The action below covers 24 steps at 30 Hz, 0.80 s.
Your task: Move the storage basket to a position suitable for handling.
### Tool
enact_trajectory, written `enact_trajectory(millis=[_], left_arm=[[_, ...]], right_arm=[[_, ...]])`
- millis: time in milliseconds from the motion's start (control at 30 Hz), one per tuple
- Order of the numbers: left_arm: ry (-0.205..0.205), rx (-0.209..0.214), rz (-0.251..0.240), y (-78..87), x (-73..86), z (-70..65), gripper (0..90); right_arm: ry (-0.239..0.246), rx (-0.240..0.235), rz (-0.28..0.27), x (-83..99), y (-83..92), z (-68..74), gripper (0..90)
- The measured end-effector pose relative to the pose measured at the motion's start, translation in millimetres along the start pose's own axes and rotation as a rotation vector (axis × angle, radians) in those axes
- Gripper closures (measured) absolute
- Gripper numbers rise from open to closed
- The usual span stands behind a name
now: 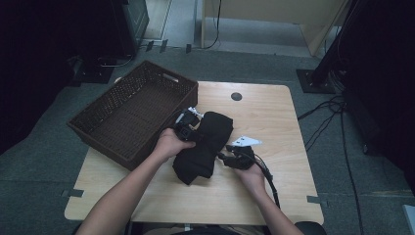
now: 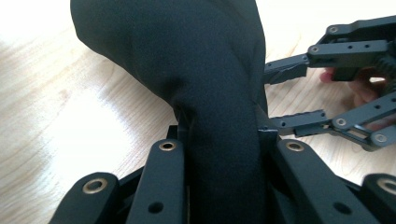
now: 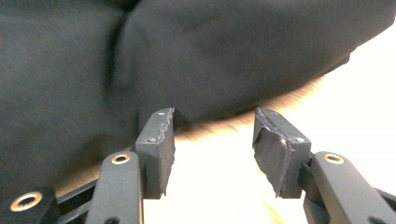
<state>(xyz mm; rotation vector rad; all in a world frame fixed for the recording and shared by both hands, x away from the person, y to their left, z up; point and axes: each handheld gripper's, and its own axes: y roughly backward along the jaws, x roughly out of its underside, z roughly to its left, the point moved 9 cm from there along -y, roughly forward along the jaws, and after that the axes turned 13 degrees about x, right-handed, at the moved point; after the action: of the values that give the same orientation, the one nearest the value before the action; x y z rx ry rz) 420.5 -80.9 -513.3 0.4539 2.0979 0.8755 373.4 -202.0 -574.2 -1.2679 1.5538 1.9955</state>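
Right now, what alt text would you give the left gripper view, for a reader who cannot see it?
The left gripper is shut on a bundle of black cloth, pinched between its two black jaws and bulging out beyond them over a light wooden table. At the right edge the right gripper stands with open jaws beside the cloth.

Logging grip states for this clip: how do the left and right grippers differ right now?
The left gripper is shut on the folded black cloth, bunching it; the right gripper stands open with nothing between its fingers. The left sits on the cloth's basket side, the right opposite. Both point at the cloth.
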Motion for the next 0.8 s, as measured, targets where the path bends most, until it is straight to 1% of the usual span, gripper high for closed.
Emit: enact_trajectory(millis=[67, 100, 133, 233, 300, 433, 567, 633, 700, 800], left_arm=[[-0.001, 0.001, 0.013, 3.2, -0.1, 1.1, 73.2], [0.007, 0.009, 0.014, 4.7, -0.8, 1.0, 73.2], [0.014, 0.016, 0.01, 6.4, -1.9, 0.3, 73.3], [-0.003, 0.013, 0.002, 12.6, -6.3, -1.4, 73.3], [-0.004, 0.01, -0.01, 16.5, -9.4, -1.7, 73.3], [0.008, 0.015, -0.017, 23.8, -11.8, -1.2, 73.3], [0.011, 0.015, -0.02, 31.6, -14.5, -1.3, 73.3], [0.01, 0.015, -0.024, 36.6, -16.9, -2.4, 73.3], [0.001, 0.014, -0.027, 42.3, -19.9, -3.1, 73.4], [0.0, 0.014, -0.034, 51.5, -24.6, -3.2, 73.3]], right_arm=[[0.003, 0.002, 0.004, 0.8, -0.6, 0.2, 48.2], [0.004, 0.002, 0.007, 1.2, -1.0, 0.5, 47.9], [0.004, 0.002, 0.012, 1.8, -1.2, 0.8, 47.7], [0.013, 0.005, 0.021, 2.6, -2.4, 0.6, 47.6], [0.014, 0.004, 0.026, 2.8, -2.7, 1.2, 47.5], [0.02, 0.006, 0.025, 2.7, -3.1, 1.8, 46.7], [0.026, 0.008, 0.026, 2.8, -3.2, 2.2, 46.0], [0.025, 0.005, 0.026, 2.8, -3.2, 2.3, 46.0], [0.029, 0.008, 0.024, 2.7, -3.3, 2.0, 46.0], [0.033, 0.01, 0.023, 2.8, -3.5, 1.9, 45.9]])
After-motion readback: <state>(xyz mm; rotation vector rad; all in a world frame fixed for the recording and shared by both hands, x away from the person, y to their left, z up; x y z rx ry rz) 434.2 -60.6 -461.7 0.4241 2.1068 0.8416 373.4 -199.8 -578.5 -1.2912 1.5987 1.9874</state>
